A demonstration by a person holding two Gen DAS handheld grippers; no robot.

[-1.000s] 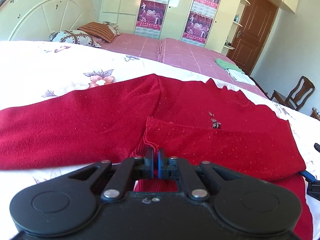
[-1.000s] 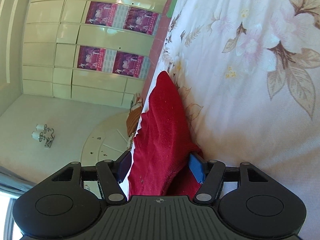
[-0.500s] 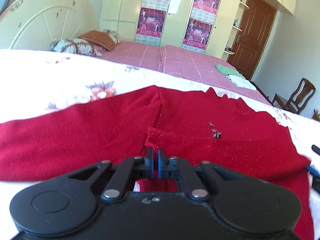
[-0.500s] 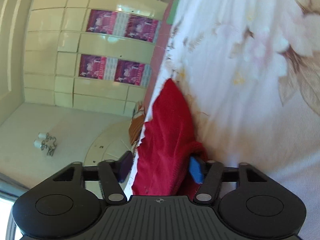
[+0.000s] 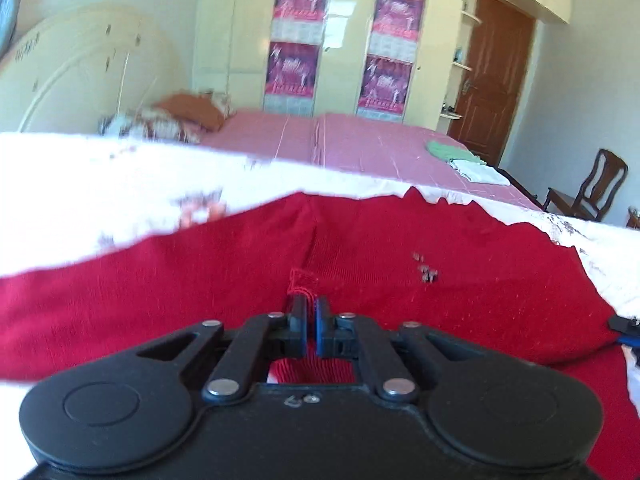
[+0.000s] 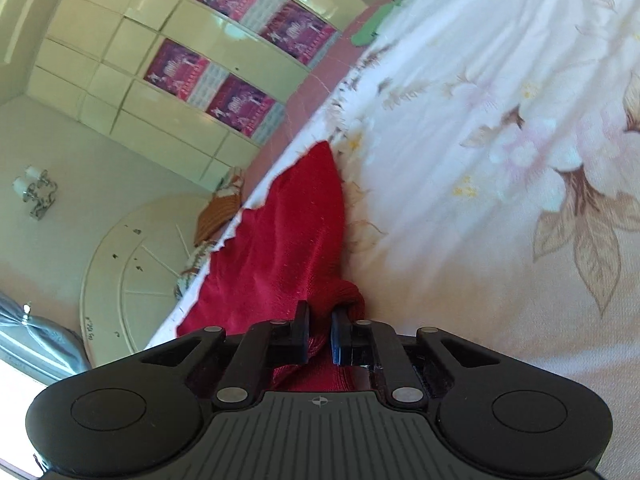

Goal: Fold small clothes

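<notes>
A red knitted sweater (image 5: 400, 272) lies spread on the floral bedsheet (image 5: 100, 184), with a folded layer on top. My left gripper (image 5: 311, 312) is shut on the sweater's edge near its middle. In the right wrist view the same sweater (image 6: 280, 240) runs away from the camera. My right gripper (image 6: 319, 320) is shut on a bunched part of its edge. The right gripper's tip also shows at the far right of the left wrist view (image 5: 626, 330).
A pink bed (image 5: 360, 148) lies beyond, with pillows (image 5: 168, 120) and folded green and white clothes (image 5: 464, 160). A cream wardrobe with posters (image 5: 344, 44), a brown door (image 5: 496, 76) and a wooden chair (image 5: 588, 188) stand behind.
My right gripper has closed from wide open onto the sweater's edge and its view has rotated. My left gripper has lifted and moved forward over the sweater, still holding the edge.
</notes>
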